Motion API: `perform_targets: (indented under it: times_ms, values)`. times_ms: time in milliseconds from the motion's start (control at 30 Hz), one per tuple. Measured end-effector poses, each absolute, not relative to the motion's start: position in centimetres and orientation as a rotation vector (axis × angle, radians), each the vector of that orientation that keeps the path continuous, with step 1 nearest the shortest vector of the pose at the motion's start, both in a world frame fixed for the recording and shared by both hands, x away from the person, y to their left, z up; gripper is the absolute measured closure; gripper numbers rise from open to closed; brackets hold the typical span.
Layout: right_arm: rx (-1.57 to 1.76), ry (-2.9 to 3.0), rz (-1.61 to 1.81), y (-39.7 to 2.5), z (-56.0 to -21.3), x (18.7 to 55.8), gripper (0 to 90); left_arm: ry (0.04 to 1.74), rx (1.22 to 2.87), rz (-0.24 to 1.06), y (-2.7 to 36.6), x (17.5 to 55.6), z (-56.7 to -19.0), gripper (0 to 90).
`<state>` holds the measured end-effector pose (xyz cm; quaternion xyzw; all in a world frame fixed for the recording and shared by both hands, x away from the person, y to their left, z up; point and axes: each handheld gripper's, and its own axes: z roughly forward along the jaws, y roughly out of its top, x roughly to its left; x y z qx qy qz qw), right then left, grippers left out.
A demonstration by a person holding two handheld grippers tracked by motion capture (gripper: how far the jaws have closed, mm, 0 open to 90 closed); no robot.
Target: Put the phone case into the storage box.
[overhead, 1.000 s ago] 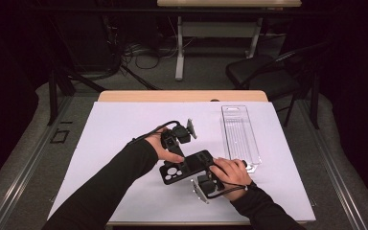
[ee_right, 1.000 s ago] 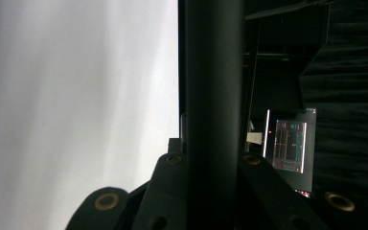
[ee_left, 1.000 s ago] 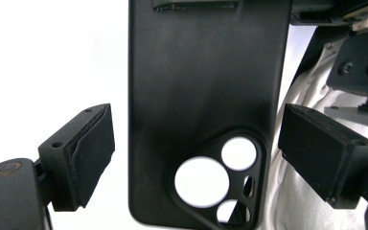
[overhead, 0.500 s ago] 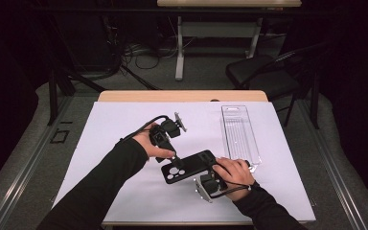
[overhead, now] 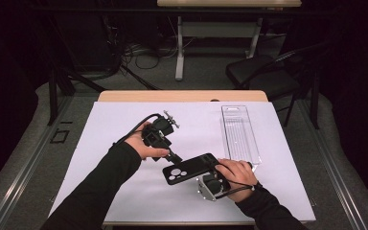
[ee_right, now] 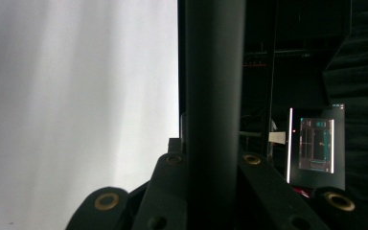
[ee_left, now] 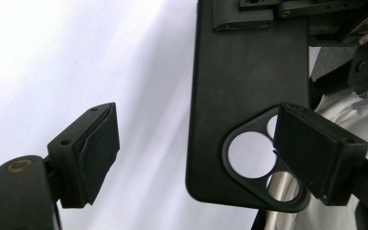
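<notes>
- The right tool (overhead: pixel 214 168) is clenched on one end of the phone case (overhead: pixel 191 168). In the right gripper view the case stands edge-on between the two jaws.
- The left tool (overhead: pixel 172 155) is wide apart and grips nothing. In the left gripper view one pad (ee_left: pixel 96 148) hangs over the bare white worktop (overhead: pixel 124 124), and the other pad (ee_left: pixel 316 143) sits in front of the camera holes of the case.
- The black case is held a bit above the worktop, near the front edge, with its camera-hole end pointing at the left tool.
- I think the step is getting a second grip on the case. Next, the left tool should slide on so the case end sits between its pads, then squeeze.
- Both forearms come in low. The left hand (overhead: pixel 146 143) angles its tool down toward the case. The right hand (overhead: pixel 237 175) rests near the clear plastic tray (overhead: pixel 239 134).
</notes>
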<state>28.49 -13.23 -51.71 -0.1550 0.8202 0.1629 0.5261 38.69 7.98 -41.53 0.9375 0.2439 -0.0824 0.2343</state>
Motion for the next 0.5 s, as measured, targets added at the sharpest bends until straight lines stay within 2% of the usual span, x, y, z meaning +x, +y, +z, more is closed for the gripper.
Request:
perform_targets:
  times_ms: [500]
  values:
    - [-0.268,2.092,0.532,-13.8,-50.2,28.7,88.6,0.691,2.451,-0.145,10.5,38.1,-41.0,19.0]
